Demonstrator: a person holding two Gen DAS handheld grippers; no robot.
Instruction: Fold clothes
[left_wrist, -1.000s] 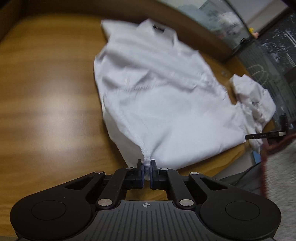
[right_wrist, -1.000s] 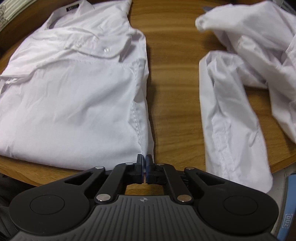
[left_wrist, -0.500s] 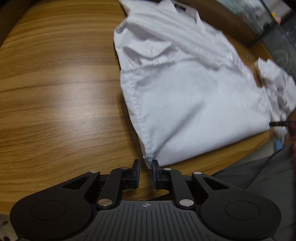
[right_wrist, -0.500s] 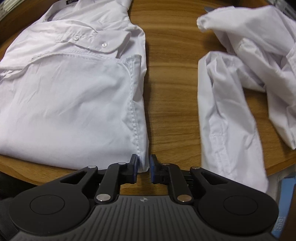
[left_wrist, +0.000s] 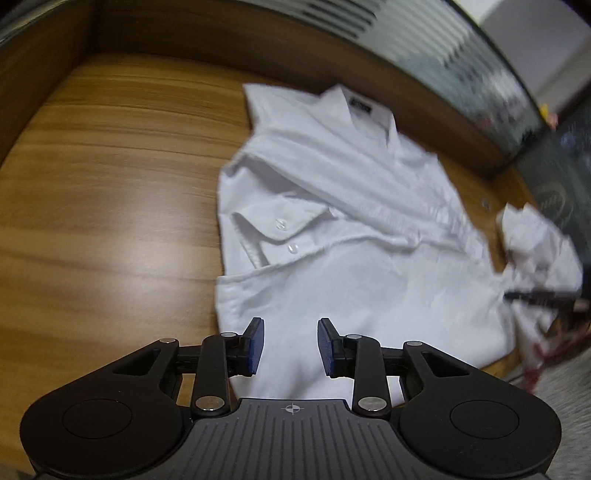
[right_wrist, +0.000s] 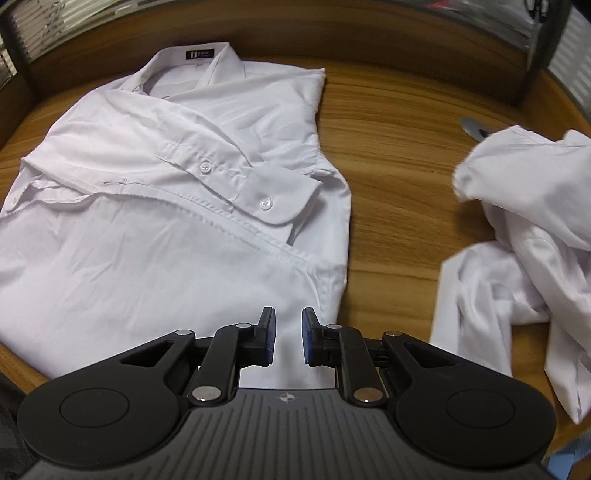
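Folded white shirt (right_wrist: 155, 236) lies flat on table (right_wrist: 391, 177). Left gripper (left_wrist: 290, 345): jaws wide apart, empty, above shirt's near hem. Right gripper (right_wrist: 287, 336): jaws parted narrower, released, over hem corner.

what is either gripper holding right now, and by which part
Nothing is held. The left gripper and the right gripper are both open above the near hem of the partly folded white shirt, with no cloth pinched between their pads.

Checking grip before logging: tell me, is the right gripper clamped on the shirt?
No, the right gripper is open above the shirt.
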